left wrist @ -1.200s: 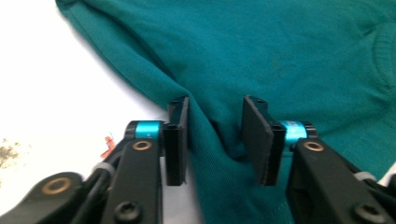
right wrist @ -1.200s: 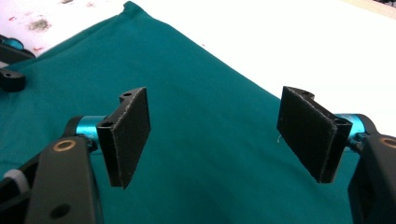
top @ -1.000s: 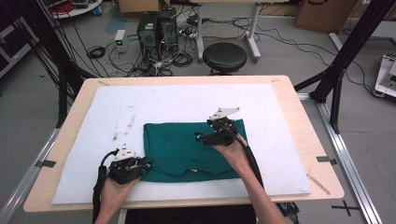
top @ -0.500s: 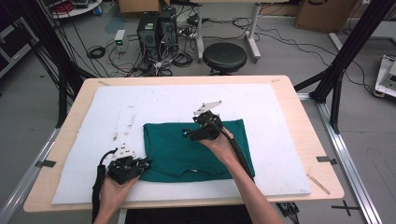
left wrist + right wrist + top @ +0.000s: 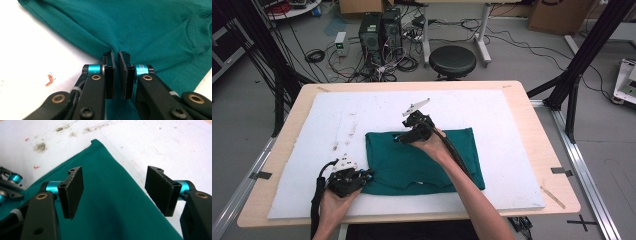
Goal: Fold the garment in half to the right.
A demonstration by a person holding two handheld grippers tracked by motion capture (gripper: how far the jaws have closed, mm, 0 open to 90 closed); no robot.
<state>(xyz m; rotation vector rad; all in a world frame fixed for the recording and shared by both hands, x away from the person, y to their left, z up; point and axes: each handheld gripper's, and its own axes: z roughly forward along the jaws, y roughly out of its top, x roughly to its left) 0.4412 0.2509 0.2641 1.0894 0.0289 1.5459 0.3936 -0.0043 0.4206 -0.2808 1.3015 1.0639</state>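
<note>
The green shirt (image 5: 424, 157) lay folded flat on the white mat (image 5: 512, 125), near the mat's front edge. The left gripper (image 5: 362, 175) sat at the shirt's front left corner; its jaws had just been closing and pinched a fold of the cloth there. The right gripper (image 5: 404, 135) hovered above the shirt's back edge towards the left, jaws wide apart with nothing between them
</note>
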